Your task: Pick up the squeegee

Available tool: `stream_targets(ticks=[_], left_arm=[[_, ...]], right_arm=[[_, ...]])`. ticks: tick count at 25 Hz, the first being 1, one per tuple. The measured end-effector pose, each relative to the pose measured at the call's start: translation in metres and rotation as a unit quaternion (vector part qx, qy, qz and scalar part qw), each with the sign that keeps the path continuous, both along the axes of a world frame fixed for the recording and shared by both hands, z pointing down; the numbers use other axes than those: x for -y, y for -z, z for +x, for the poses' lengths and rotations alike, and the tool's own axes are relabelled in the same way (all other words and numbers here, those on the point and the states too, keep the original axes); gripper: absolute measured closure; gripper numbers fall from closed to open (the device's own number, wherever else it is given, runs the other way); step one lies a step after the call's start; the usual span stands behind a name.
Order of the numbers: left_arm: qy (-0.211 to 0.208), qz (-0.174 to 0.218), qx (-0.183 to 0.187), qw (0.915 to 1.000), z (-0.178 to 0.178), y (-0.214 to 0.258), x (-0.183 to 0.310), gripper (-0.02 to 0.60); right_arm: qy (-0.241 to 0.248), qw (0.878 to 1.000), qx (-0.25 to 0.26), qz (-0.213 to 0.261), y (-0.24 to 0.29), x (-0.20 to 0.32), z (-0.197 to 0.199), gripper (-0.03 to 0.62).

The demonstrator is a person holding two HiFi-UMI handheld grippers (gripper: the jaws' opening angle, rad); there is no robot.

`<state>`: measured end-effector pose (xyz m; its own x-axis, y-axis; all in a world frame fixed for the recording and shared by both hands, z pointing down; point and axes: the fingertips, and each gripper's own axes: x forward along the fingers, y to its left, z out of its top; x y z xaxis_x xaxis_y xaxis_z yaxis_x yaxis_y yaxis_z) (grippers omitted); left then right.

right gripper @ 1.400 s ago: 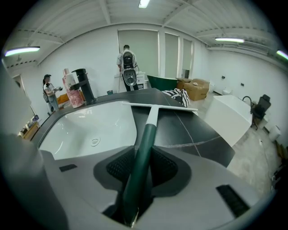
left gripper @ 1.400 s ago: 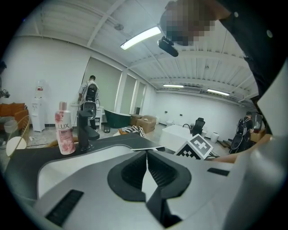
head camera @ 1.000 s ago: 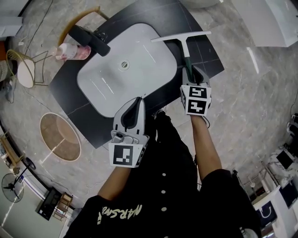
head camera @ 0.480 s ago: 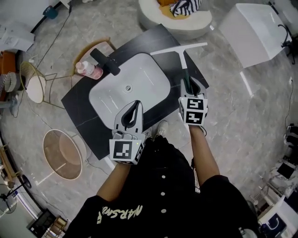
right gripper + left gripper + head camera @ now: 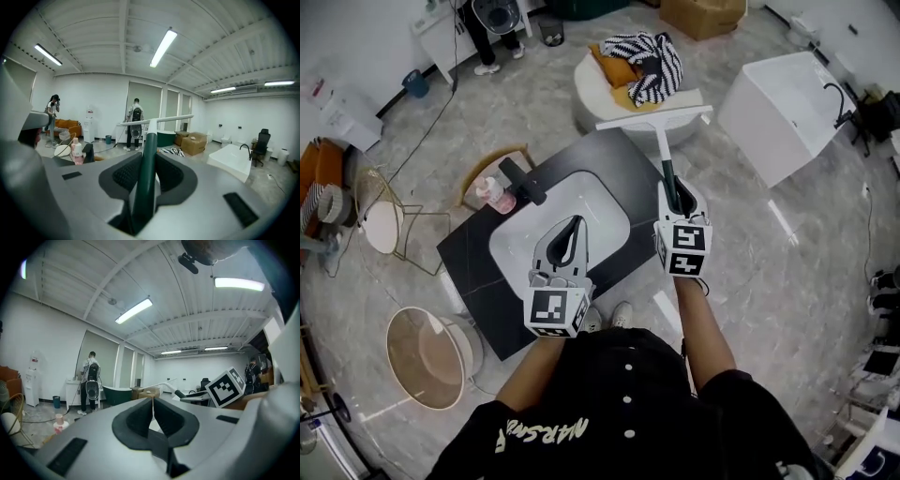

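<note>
Ceiling (image 5: 122,33) only gripper views; right gripper (image 5: 149,158) clamps squeegee (image 5: 150,140).

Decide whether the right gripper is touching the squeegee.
Touching. The right gripper view shows the right gripper with both jaws pressed against the green handle of the squeegee, no gap on either side.

The room is lit brightly and evenly by ceiling tube lights (image 5: 161,47). Pale streaks of glare are thrown on the glossy floor (image 5: 806,281). Both gripper views are strongly bent at the edges, with dark vignetted corners.
</note>
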<state>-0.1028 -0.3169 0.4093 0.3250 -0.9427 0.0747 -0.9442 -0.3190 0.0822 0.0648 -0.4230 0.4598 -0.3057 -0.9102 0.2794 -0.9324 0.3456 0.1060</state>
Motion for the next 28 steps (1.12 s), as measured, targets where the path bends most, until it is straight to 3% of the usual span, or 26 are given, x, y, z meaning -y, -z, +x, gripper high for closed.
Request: stream_targets(ticks=[12,28], left_arm=[[0.012,0.059,0.005,0.9982,-0.013,0.045,0.011,0.563],[0.020,0.086,0.016,0.9959,-0.021,0.062,0.004,0.563]], right_arm=[[0.001,0.994,0.048,0.099,0.088,-0.044,0.011,0.505],[-0.002,0.983,0.091,0.160,0.116,-0.086,0.031,0.505]])
